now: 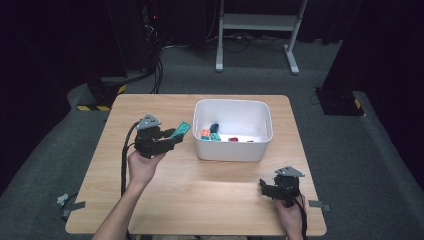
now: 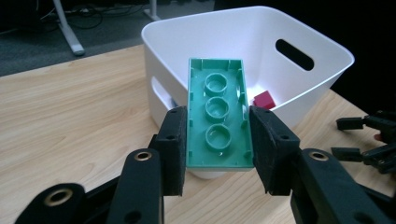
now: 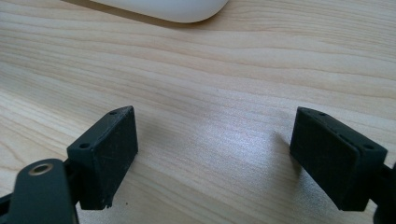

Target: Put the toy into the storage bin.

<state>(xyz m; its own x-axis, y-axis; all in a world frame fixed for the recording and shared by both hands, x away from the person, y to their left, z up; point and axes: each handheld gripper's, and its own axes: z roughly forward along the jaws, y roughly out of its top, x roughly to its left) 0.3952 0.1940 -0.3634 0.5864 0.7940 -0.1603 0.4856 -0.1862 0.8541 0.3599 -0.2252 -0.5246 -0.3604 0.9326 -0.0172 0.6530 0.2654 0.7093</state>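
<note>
Raised left gripper (image 2: 217,135) clamps a green brick (image 2: 218,119) beside the white bin (image 2: 317,79); right gripper (image 3: 215,158) rests wide open

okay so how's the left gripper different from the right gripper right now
The left gripper is shut on a green building brick, underside showing; the right gripper is open with nothing between its jaws. The left is held up near the white bin; the right sits low on the table. Both have black padded jaws.

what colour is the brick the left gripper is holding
Green brick, clearest in the left gripper view.
</note>
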